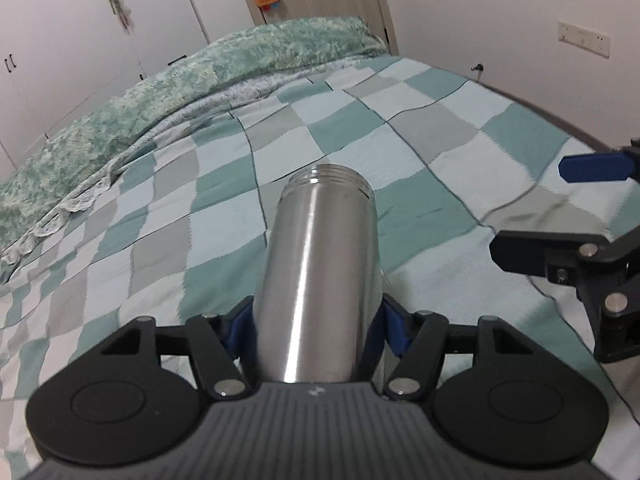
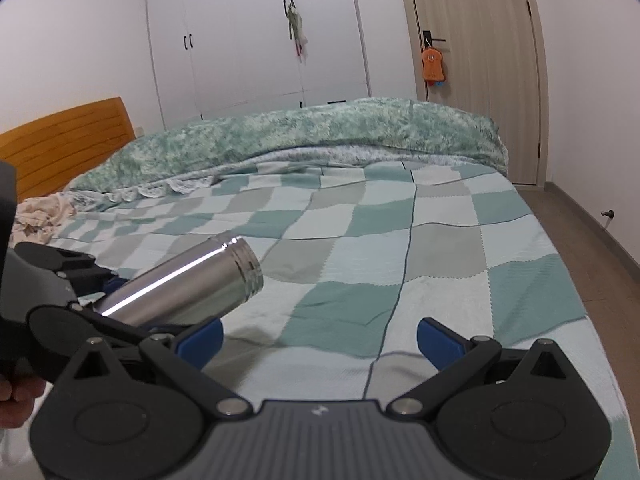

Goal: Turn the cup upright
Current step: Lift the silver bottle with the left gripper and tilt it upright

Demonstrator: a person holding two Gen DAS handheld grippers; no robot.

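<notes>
Already the left gripper (image 1: 316,330) is clamping the brushed stainless-steel cylindrical cup (image 1: 320,276) by its lower body.

Starting at the left, the blue finger pads (image 1: 240,326) are pressing both flanks of the steel cup, which is hanging above the teal, grey and pale checked bedspread (image 1: 420,152), apparently clear of it. Its long axis is running along the fingers toward 12 o'clock, threaded open mouth pointing away; in the right wrist view it is slanting toward 2 o'clock (image 2: 188,284), so I judge it partway tilted, needing more wrist rotation before standing mouth-up. Further right, the right gripper (image 2: 320,340) is hovering spread wide and empty, near the cup's side, apart from it.
</notes>
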